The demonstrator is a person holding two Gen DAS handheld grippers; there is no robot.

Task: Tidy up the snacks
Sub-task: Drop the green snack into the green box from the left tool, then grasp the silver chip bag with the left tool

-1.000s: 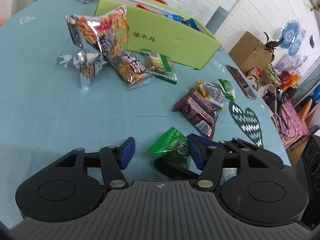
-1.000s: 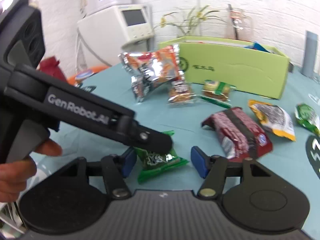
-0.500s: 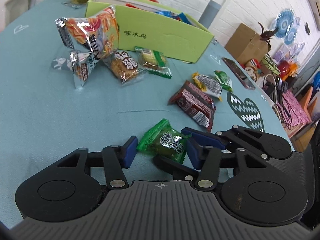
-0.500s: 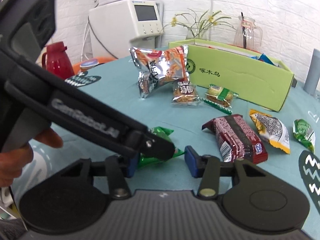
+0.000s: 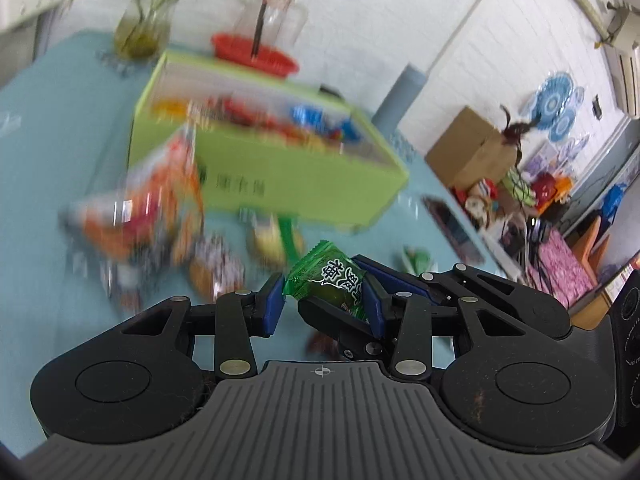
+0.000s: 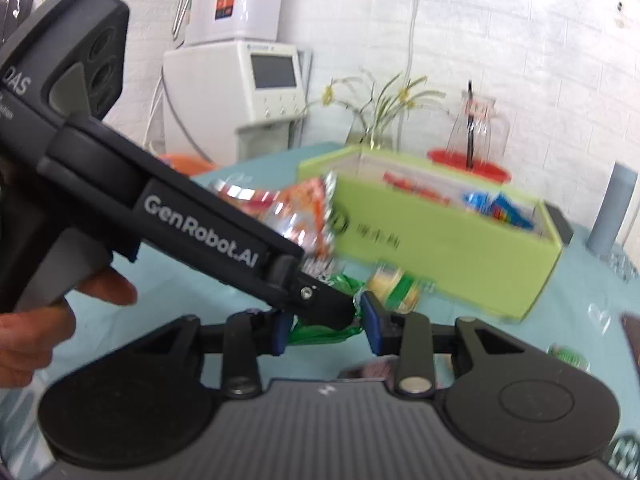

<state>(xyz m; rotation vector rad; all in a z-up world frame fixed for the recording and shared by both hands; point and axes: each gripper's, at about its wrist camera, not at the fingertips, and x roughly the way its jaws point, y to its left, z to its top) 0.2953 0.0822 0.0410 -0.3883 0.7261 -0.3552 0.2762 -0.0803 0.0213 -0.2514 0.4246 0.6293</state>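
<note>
Hovering above the table (image 5: 44,168), pinched green candy packet (image 5: 328,284) with left gripper (image 5: 324,306) and right gripper (image 6: 326,326) fingers both clenched on it, probably steadying it toward the green box (image 5: 288,188).

Pretty crowded in the middle: both tools meet at the green candy packet (image 5: 326,280), the right tool (image 5: 362,292) crossing right in front of the left tool (image 5: 322,306), so neither has a straight path ahead. Beyond them a heap of snack bags (image 5: 148,216) sits just before the green box (image 5: 304,184). Bare blue worktop (image 5: 60,152) on the left side looks passable. The box top is open.
</note>
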